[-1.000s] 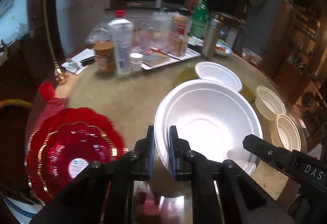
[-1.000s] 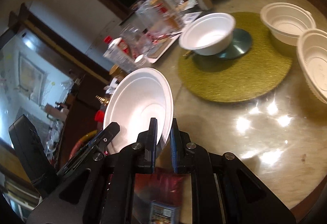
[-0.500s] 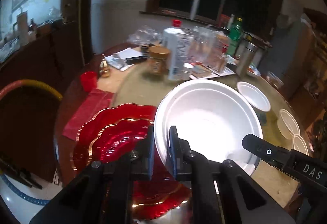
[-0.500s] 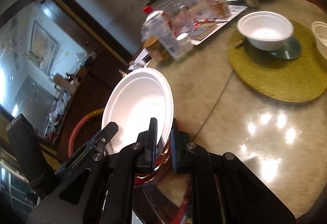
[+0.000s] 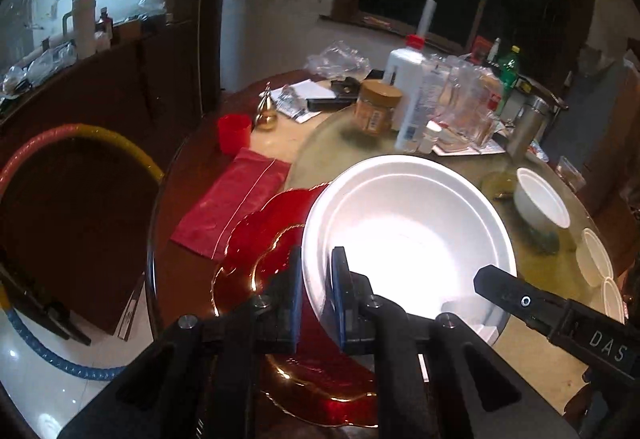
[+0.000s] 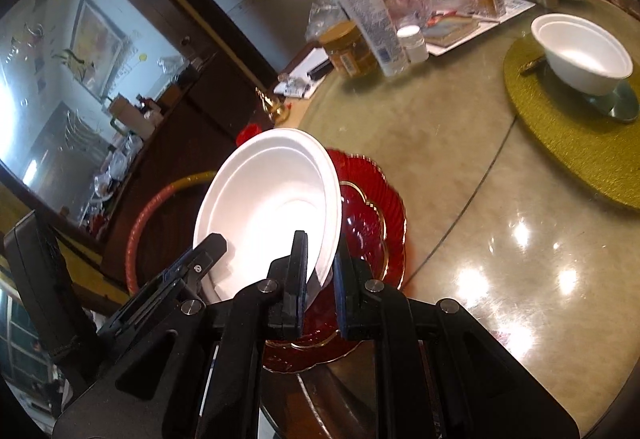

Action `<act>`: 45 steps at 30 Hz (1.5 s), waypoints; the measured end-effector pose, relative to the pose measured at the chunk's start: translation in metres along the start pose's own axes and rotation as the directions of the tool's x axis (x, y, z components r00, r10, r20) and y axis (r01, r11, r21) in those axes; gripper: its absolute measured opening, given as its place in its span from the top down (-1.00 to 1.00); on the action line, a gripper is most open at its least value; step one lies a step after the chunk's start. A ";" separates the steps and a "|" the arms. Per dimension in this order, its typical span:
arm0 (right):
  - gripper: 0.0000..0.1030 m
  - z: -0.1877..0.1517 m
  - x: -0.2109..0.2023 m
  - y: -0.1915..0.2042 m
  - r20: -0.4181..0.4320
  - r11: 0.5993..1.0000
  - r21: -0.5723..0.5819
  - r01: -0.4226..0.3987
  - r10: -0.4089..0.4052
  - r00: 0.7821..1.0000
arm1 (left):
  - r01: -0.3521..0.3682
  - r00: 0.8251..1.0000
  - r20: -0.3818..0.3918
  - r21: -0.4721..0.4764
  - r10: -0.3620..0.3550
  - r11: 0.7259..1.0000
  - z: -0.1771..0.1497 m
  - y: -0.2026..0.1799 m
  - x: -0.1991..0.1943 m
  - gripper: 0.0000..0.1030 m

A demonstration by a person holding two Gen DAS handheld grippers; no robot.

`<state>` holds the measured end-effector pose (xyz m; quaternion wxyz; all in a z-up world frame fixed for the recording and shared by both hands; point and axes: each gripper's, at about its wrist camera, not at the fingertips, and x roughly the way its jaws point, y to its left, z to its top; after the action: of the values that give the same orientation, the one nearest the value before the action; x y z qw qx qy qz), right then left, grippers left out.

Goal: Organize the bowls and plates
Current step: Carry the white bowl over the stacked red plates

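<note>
Both grippers point steeply down and forward over the near left part of the round table [image 6: 460,167], each clamped on the rim of the same large white bowl [image 5: 404,235]. The left gripper [image 5: 316,299] pinches the bowl's near left rim, its blue-padded fingers [image 5: 295,299] nearly closed with the thin rim between them. The right gripper [image 6: 320,283] pinches the opposite rim in the same way, one finger inside the bowl and one outside. In the left wrist view the right gripper's black finger reaches in from the right edge onto the bowl's rim; in the right wrist view the left gripper comes in from the lower left.

The bowl is held between the two grippers, tilted in the right wrist view with its open side facing left, over a stack of red scalloped plates [image 6: 372,223] with gold edges. Whether the bowl touches the plates cannot be told.

Left of the plates lies a red cloth [image 5: 232,203], with a red cup [image 5: 234,131] beyond it. Farther right, a smaller white bowl [image 6: 582,53] sits on a green-gold round mat [image 6: 560,143]. At the right edge of the left wrist view stand two more white bowls [image 5: 596,259]. Bottles and jars [image 5: 408,95] crowd the far side of the table.
</note>
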<state>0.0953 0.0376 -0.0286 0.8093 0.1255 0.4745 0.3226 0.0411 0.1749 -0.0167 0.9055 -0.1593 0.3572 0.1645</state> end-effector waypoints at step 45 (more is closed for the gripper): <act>0.76 -0.007 0.040 -0.008 -0.068 0.996 -0.078 0.050 -0.055 0.996 | -0.109 0.992 -0.057 0.046 0.112 0.993 -0.021 0.003 0.024 0.72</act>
<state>0.1058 0.0564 -0.0635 0.8045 0.0709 0.4932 0.3233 0.0441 0.1737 -0.0481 0.8871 -0.1246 0.3958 0.2020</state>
